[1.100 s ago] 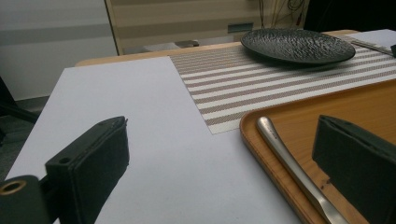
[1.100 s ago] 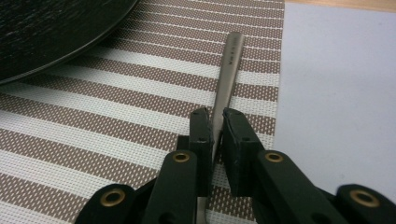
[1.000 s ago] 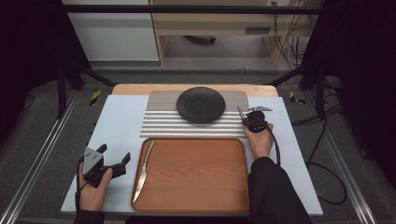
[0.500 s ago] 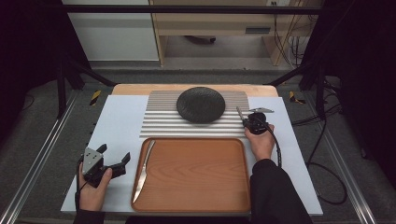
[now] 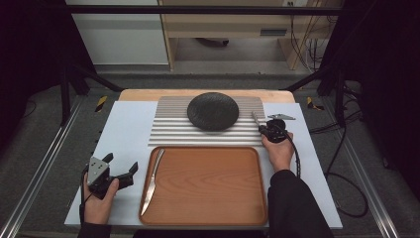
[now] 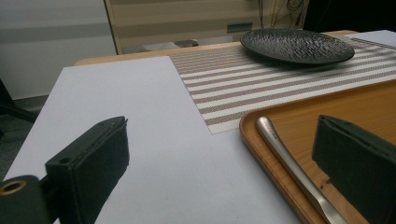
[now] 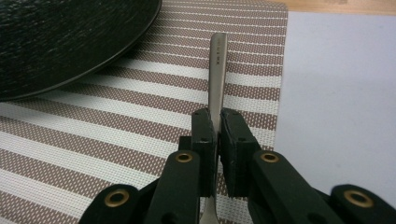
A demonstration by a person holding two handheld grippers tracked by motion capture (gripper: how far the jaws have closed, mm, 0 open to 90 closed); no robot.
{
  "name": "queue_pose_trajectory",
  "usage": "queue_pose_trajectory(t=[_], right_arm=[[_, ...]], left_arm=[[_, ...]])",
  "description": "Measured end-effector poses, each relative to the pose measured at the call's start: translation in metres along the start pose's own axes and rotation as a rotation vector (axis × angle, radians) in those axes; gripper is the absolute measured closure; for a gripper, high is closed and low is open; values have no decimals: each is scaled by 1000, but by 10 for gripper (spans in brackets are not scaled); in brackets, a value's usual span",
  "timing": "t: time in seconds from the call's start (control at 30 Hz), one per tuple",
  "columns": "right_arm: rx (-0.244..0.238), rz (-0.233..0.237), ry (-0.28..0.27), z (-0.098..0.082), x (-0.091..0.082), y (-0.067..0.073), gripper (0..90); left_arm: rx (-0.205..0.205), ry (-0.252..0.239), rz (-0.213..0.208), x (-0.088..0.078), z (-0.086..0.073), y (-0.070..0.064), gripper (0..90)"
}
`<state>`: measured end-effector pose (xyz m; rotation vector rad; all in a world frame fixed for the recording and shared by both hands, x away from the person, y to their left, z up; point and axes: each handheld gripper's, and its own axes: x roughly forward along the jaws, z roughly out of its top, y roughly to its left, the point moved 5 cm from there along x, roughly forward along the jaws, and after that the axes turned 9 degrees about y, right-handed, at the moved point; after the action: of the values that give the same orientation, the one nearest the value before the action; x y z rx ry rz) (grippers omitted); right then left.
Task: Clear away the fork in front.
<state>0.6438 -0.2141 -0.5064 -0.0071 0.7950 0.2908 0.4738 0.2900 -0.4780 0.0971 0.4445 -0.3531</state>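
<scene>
— One tray [image 5: 208, 198], wooden, sits at the near edge of the white board [image 5: 126, 134]. What's in it?

— A single knife [image 5: 151, 181], lying along the tray's left side, handle toward the mat. In the left gripper view the handle [image 6: 275, 140] rests just inside the tray's rim [image 6: 252, 135].

— And the plate?

— The black plate [image 5: 213, 111] holds nothing. It stands on the far part of the striped mat [image 5: 173, 131], beyond the tray.

— Any writing?

— Small stamped marks on the metal utensil [image 7: 217, 70] in the right gripper view, too fine to read.

— Who holds that?

— The right gripper [image 5: 267, 128], at the mat's right edge just right of the plate. Its jaws are clamped on the utensil, whose flat end sticks out forward above the mat. Which kind of utensil it is I cannot tell.

— The left gripper?

— The left gripper [image 5: 119, 173] hangs over the board just left of the tray, jaws spread wide with nothing between them. The left hand [image 5: 96, 203] grips it; the right hand [image 5: 280, 151] is beside the tray's far right corner.

— The room?

— A wooden tabletop [image 5: 148, 93] shows past the board. Around it is grey floor, dark frame legs, cables [image 5: 341, 163] at the right, and a pale cabinet [image 5: 119, 34] beyond.
</scene>
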Motion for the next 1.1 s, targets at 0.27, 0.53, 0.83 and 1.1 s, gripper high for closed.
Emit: queue_pose_trajectory(t=[0.27, 0.53, 0.83, 1.1], right_arm=[[-21, 48, -58, 6, -23, 10, 847], [-92, 159, -125, -6, -66, 45, 847], [-192, 262, -146, -39, -88, 100, 846], [-244, 332, -150, -58, -84, 143, 846]], left_arm=[[-2, 0, 2, 0, 0, 0, 42], [-4, -1, 9, -2, 4, -5, 54], [33, -12, -102, 6, 38, -49, 59], [93, 18, -295, 48, 67, -109, 61]])
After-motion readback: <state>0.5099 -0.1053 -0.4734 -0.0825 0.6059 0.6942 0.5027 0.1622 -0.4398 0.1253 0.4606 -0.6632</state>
